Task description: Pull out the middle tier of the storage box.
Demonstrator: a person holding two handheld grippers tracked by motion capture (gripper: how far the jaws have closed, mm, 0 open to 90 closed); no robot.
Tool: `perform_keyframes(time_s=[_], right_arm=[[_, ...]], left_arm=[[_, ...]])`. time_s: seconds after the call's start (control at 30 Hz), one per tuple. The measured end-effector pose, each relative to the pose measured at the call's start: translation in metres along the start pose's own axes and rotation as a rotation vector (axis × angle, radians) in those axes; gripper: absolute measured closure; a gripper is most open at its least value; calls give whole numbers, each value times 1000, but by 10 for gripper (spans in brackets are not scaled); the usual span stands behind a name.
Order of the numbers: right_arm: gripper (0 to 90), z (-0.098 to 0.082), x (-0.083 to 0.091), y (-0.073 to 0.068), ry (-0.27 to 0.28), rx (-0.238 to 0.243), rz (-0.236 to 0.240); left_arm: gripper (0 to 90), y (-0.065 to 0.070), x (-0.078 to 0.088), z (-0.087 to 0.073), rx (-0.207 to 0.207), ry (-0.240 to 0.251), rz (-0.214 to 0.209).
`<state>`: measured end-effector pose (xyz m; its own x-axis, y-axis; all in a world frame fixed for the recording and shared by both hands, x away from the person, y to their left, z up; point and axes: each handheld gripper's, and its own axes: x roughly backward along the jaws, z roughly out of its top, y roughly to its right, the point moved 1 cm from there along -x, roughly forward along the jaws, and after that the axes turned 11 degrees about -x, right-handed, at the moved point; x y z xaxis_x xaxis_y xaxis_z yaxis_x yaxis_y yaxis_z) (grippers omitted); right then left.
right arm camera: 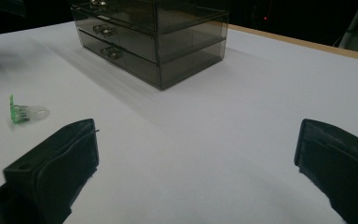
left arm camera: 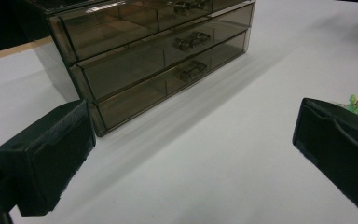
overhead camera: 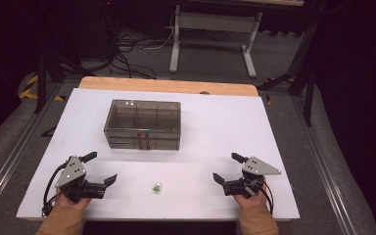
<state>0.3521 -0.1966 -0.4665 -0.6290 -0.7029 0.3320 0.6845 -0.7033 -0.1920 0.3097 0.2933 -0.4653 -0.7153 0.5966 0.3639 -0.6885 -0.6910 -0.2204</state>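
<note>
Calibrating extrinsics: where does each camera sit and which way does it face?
High view: above the table's near edge, looking forward and down on the drawer organizer; forearms, left tool, right tool.
Left gripper view: rides that tool, faces the drawer fronts; black jaws wide apart.
Right gripper view: same, from the organizer's other side.
All share the small green-and-clear piece.

smoky drawer box [left arm camera: 158, 60] beyond spread jaws

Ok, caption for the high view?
Both grippers, left and right, rest open-jawed on the white table flanking a small green-and-clear object before a smoky drawer organizer.
</note>
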Motion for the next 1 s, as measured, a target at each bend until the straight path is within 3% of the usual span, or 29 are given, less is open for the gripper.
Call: perform_keyframes(time_s=[0.17,0.23,0.43,0.57,0.7,0.87,1.0], right_arm=[[0,-1,-1,1,3,-3,2],[0,-1,-1,2,5,-1,4],[0,-2,-1,2,0,-5,8],[0,-2,-2,2,-5,-1,8],[0,-2,-2,2,-8,-4,8],[0,-2,-2,1,-8,-3,4],[0,-2,-3,2,-15,-7,5]], left_arm=[[2,-3,-1,3,13,5,3],[1,-4,-3,8,18,13,-33],[2,-4,-6,17,2,23,-42],[2,-1,-11,18,-15,5,-55],[4,-1,-14,20,-7,-14,-63],[5,-1,-19,27,18,2,-96],[5,-1,-20,31,6,1,-106]])
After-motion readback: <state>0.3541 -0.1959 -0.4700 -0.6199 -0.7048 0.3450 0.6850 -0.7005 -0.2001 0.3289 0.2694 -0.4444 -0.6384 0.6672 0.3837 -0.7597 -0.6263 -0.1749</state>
